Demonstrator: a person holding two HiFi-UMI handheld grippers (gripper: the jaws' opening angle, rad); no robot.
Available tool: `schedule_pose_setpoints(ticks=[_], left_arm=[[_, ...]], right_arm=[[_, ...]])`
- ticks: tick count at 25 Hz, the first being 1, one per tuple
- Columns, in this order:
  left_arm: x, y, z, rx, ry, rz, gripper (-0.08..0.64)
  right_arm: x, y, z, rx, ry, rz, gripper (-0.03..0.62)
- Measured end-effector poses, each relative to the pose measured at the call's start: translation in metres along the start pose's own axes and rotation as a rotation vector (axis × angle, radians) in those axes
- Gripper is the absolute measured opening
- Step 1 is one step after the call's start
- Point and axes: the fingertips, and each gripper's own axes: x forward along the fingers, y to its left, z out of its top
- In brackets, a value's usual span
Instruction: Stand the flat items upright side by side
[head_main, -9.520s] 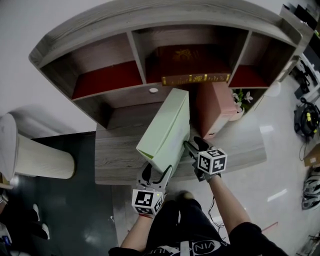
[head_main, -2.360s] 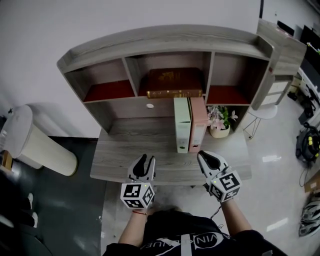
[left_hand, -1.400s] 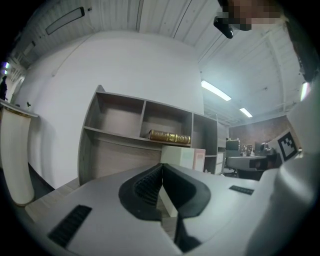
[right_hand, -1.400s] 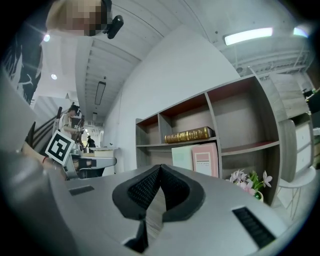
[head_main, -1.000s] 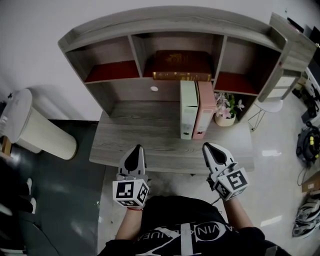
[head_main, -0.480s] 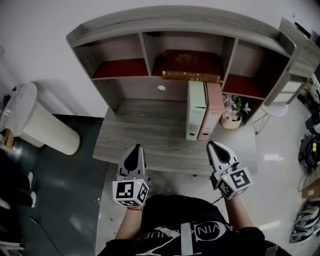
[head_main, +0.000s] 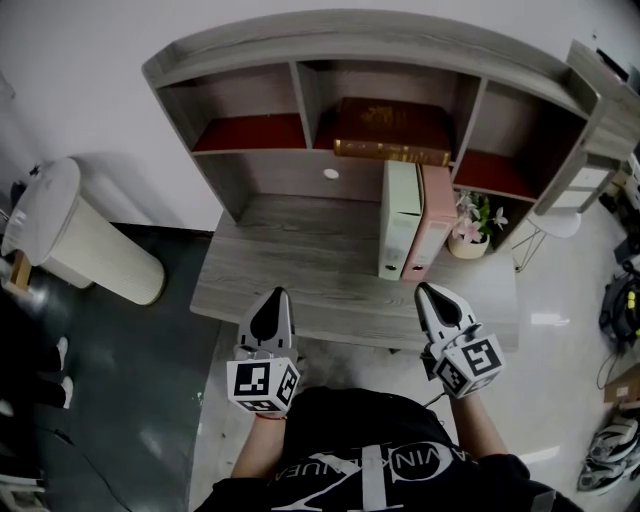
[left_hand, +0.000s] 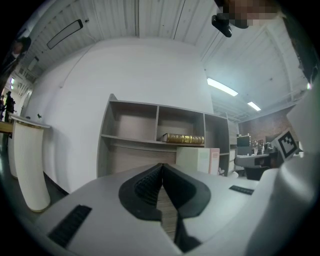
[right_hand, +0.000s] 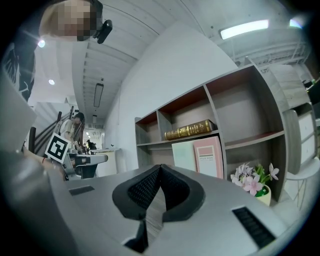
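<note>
**Foreground.** My left gripper (head_main: 271, 297) and my right gripper (head_main: 430, 292) hang over the near edge of the desk (head_main: 290, 275), well apart. Both point level toward the shelving. In each gripper view I read the black pads pressed together with nothing between them, so both tools are closed and empty. The marker cubes face the head camera.

**Middle ground.** The grey wood-grain desk top lies ahead of the jaws. At its back right stand the task's two flat items, the green binder (head_main: 400, 218) and the pink binder (head_main: 433, 222). Both are upright with their spines toward me. They touch side by side, with the green one on the left, and both are well apart from either gripper. Just beside the pink binder, on its right, sits a small potted flower (head_main: 470, 222) in the lower right bay.

**Background.** The hutch (head_main: 350, 45) rises from the back of the desk against a white wall. A brown book with gilt edging (head_main: 390, 128) lies flat in its middle compartment, above the binders. The compartments to either side have red floors. A white cylindrical bin (head_main: 75, 240) stands on the dark floor left of the desk. A white stool (head_main: 556, 224) stands on the pale floor to the right.
</note>
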Motion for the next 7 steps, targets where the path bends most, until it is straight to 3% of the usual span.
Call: schedule_pose_setpoints(ticks=[7], left_arm=[[-0.008, 0.013, -0.002, -0.003, 0.002, 0.032, 0.005]], right_arm=[[0.012, 0.013, 0.004, 0.032, -0.039, 0.054, 0.011]])
